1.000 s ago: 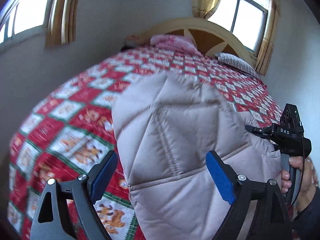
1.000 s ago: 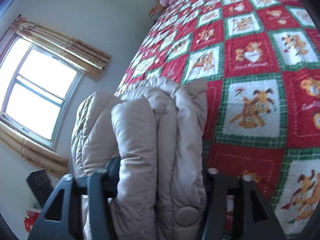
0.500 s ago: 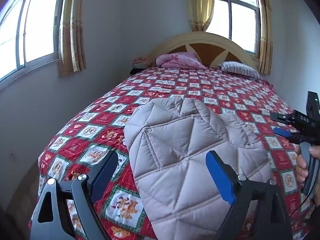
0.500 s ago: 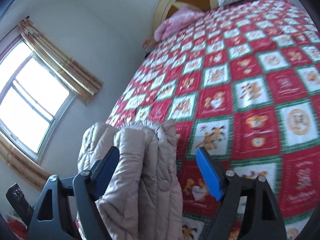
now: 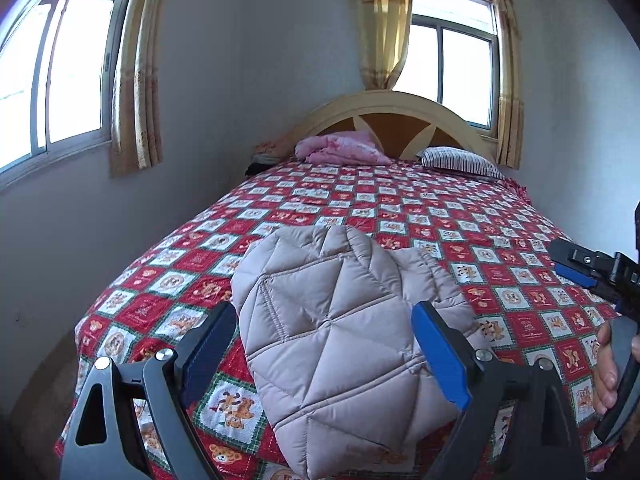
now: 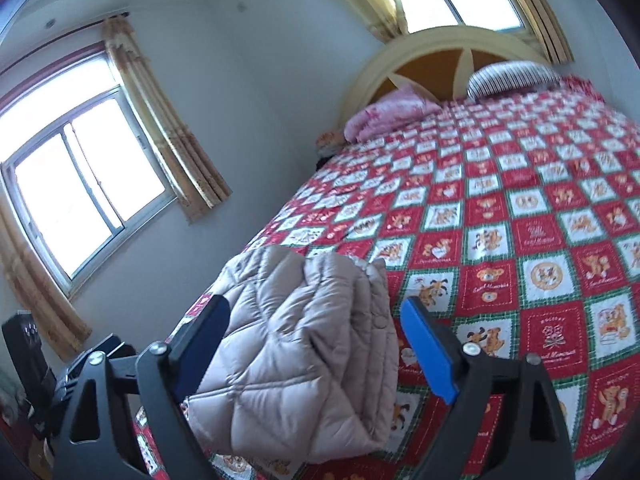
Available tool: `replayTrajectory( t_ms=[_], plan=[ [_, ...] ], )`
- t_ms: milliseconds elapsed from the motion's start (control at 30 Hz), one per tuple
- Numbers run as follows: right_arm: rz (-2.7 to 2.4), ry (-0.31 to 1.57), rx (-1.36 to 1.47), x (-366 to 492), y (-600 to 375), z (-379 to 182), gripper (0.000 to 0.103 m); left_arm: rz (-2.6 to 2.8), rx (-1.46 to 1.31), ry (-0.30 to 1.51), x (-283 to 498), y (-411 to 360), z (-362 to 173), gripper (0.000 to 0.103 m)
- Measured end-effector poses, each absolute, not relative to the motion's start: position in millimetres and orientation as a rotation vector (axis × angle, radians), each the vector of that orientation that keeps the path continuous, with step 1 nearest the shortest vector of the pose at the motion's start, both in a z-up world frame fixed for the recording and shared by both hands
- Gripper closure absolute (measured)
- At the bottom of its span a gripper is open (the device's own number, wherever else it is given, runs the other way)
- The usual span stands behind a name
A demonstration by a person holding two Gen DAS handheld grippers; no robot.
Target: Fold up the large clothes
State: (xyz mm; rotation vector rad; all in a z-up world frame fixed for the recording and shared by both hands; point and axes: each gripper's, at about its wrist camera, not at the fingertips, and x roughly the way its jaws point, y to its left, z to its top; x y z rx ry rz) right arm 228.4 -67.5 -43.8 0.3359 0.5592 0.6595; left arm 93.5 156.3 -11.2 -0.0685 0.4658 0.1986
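Risk sits mostly in the bundle itself. From the left wrist view, the folded beige puffer jacket (image 5: pixel 340 344) lies on the near left part of the red patchwork bedspread (image 5: pixel 460 216), close to the near edge. The left gripper (image 5: pixel 324 356) hangs spread above it, pads clear of the fabric. At far right, a hand (image 5: pixel 608 368) holds the right gripper's handle. Puffy filling tends to spring back — the top fold may creep open.

From the right wrist view, the right gripper (image 6: pixel 316 348) has just been opening; its blue pads (image 6: pixel 428 356) stand wide with the jacket (image 6: pixel 296 352) lying beyond them, unpinched. Stacked layers show along the bundle's right side — a brush from either finger could tip them or nudge the jacket off the bed.
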Motion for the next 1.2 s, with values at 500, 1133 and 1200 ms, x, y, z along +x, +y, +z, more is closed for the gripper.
replayTrajectory(
  t_ms=[500, 1133, 1200],
  plan=[
    [0.667, 0.457, 0.239, 181, -61, -17, 0.007, 0.203, -0.06, 0.436, 84, 151, -3, 0.013],
    [0.651, 0.394, 0.202, 166, -67, -8, 0.002, 0.203, -0.051, 0.44, 83, 144, 0, 0.013],
    [0.648, 0.387, 0.195, 164, -66, -7, 0.0, 0.206, -0.055, 0.431, 81, 144, 3, 0.013]
  ],
)
